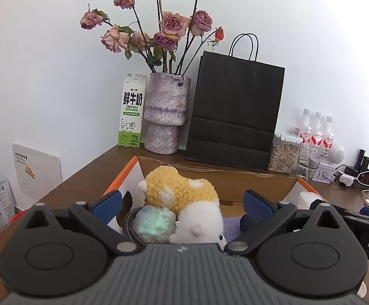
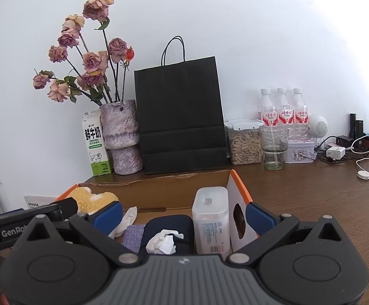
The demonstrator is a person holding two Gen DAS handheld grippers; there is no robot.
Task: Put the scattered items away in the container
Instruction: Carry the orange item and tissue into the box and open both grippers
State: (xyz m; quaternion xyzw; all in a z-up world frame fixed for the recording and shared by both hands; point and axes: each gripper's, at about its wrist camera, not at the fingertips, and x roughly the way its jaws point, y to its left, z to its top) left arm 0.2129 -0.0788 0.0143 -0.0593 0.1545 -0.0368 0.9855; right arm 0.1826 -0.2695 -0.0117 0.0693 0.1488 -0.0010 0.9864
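Note:
An open cardboard box [image 1: 235,178] with orange-edged flaps stands on the wooden table; it also shows in the right wrist view [image 2: 159,190]. Inside lie a yellow and white plush toy [image 1: 181,193], an iridescent crumpled bag [image 1: 155,223], a braided cable [image 1: 129,225], a white plastic container [image 2: 211,218], a dark blue pouch [image 2: 167,226] with crumpled tissue [image 2: 165,241] on it, and a purple cloth [image 2: 133,236]. My left gripper [image 1: 183,203] is open above the plush toy. My right gripper [image 2: 184,216] is open above the pouch and white container.
Against the wall stand a milk carton [image 1: 131,111], a vase of dried roses [image 1: 165,114], a black paper bag [image 1: 235,111], a jar of seeds [image 2: 244,142], a glass [image 2: 273,147], three water bottles [image 2: 282,109] and chargers with cables [image 2: 349,145].

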